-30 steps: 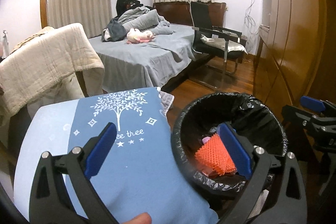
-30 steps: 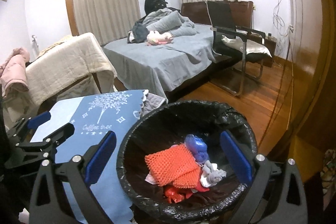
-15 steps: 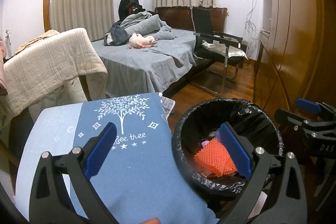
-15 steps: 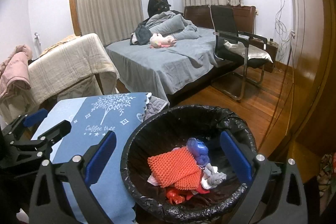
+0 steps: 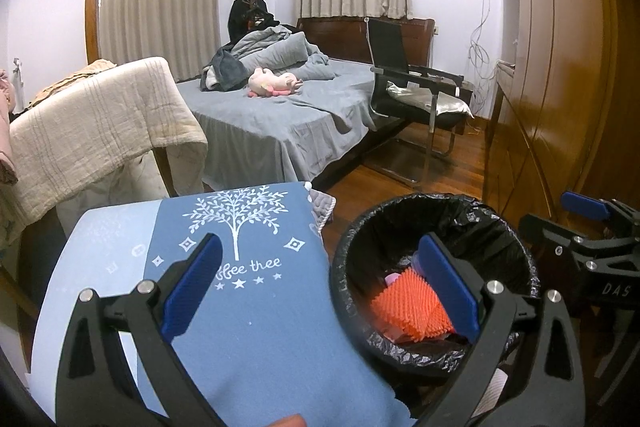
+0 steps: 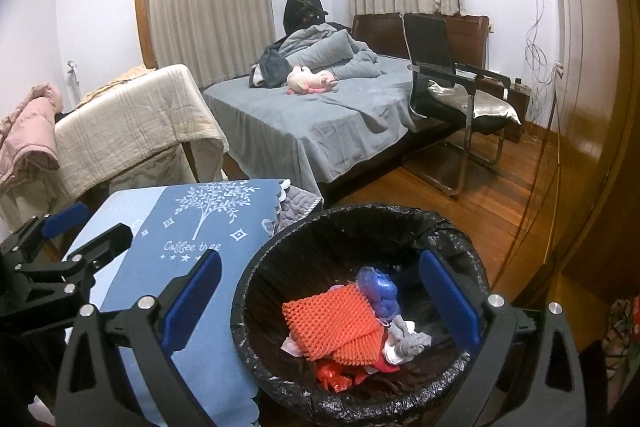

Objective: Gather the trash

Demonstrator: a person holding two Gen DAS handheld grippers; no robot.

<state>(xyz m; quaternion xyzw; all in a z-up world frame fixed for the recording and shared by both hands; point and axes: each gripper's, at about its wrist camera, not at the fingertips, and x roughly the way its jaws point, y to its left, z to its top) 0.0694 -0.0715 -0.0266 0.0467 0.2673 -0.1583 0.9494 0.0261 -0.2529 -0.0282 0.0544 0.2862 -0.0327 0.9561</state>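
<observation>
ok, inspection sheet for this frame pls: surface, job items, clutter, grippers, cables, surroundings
Surface: blue tablecloth with a tree print, nothing seen on it.
Job's things: black-lined trash bin beside the table, holding an orange mesh sheet, a blue wrapper and red and white scraps.
Clutter: pink plush toy and a rumpled duvet on the bed; beige blanket draped at left.
Grippers: left gripper open, empty; right gripper open, empty, above the bin.
Cables: loose wires hang down the right wall.
Surroundings: black chair, curtains, wooden wardrobe.
</observation>
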